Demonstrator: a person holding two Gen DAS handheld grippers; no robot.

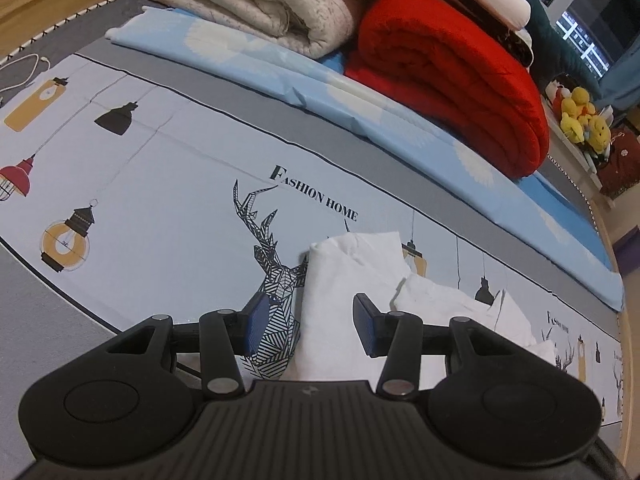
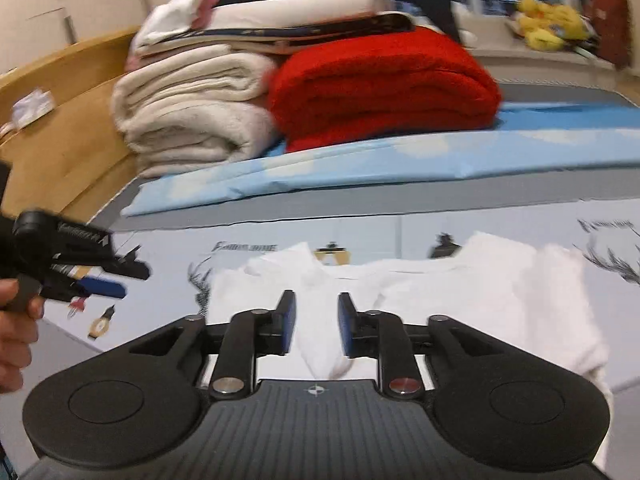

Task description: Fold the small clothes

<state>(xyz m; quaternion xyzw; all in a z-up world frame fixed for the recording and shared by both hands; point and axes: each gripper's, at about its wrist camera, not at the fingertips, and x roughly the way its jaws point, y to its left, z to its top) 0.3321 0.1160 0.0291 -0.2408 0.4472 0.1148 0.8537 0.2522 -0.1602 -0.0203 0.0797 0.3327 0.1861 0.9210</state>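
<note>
A small white garment lies crumpled on the printed bed sheet. My left gripper hangs open just above its left edge, over the deer print, with nothing pinched between the blue pads. In the right wrist view the garment spreads wide across the sheet. My right gripper hovers over its middle with a narrow gap between the jaws; the cloth shows through the gap, but the pads do not press on it. The left gripper appears at the left, held by a hand.
Behind the sheet lie a light blue folded cover, a red blanket and cream quilts stacked along the bed's far side. Yellow plush toys sit at the far right. A wooden bed frame runs on the left.
</note>
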